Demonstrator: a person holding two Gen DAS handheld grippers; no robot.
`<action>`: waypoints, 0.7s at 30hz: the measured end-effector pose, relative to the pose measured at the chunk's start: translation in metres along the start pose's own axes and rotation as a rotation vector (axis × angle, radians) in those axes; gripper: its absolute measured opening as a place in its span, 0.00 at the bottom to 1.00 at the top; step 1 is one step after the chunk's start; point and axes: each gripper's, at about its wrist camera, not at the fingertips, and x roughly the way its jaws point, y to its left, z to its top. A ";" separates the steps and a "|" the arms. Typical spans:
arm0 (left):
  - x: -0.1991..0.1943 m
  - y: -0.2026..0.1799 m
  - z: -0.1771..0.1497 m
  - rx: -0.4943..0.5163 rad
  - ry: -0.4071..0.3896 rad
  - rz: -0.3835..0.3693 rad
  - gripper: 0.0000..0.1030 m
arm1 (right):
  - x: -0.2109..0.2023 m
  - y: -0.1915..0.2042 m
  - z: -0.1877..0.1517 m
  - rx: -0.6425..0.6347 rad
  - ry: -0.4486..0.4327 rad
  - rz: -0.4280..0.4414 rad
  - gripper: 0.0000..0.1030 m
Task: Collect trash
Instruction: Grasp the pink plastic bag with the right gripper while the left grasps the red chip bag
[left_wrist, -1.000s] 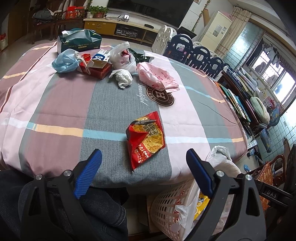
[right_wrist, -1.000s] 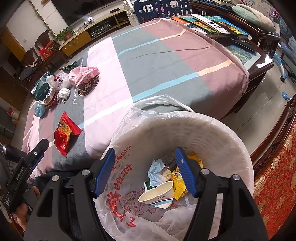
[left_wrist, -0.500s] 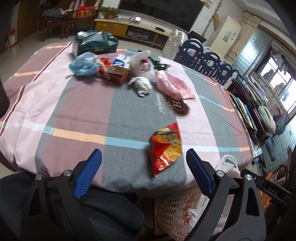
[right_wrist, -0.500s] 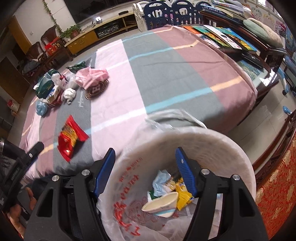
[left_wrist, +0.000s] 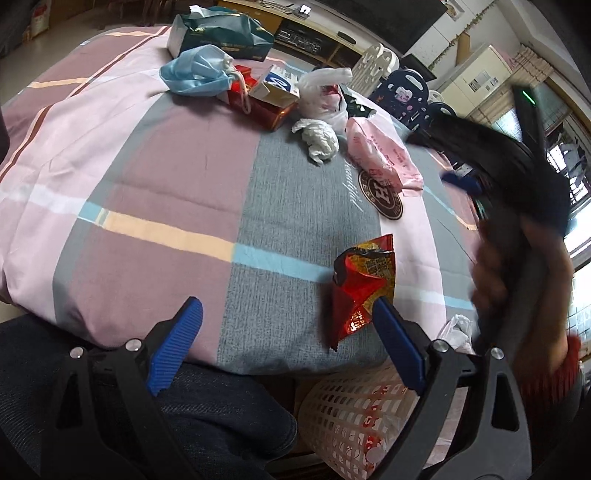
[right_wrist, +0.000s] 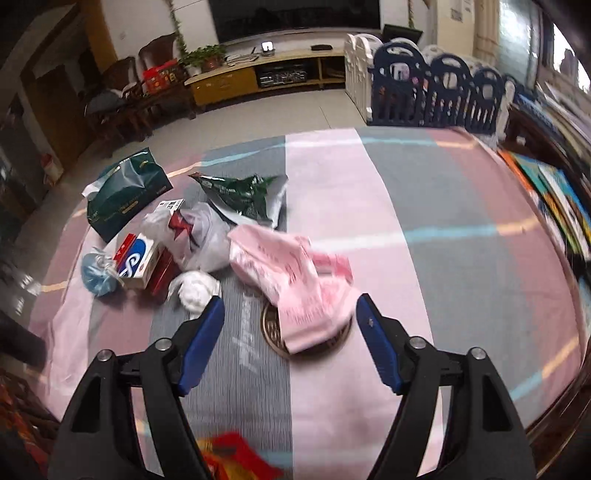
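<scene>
Surface: living room; striped cloth over the surface (right_wrist: 424, 221), round brown badge (right_wrist: 275, 332) as landmark.
Change: right gripper (right_wrist: 290, 332) has swung from above the basket to over the badge, fingers just widened, nothing between them; next pickup likely.
Nearest trash: pink bag (right_wrist: 295, 273) lying across the badge.
Left gripper (left_wrist: 288, 339): fingers spread, empty; red snack wrapper (left_wrist: 360, 291) nearer the edge than the badge.
Basket (left_wrist: 354, 417): white, bag-lined, below the edge; contents seemingly hidden here.
</scene>
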 end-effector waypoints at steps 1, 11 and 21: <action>0.002 0.000 0.000 0.002 0.009 0.002 0.90 | 0.015 0.008 0.008 -0.048 0.012 -0.034 0.75; 0.008 -0.014 -0.002 0.075 0.036 0.013 0.90 | 0.041 0.005 -0.020 -0.160 0.112 -0.047 0.18; 0.053 -0.078 -0.002 0.299 0.099 0.020 0.84 | -0.065 -0.079 -0.073 0.062 0.068 0.110 0.18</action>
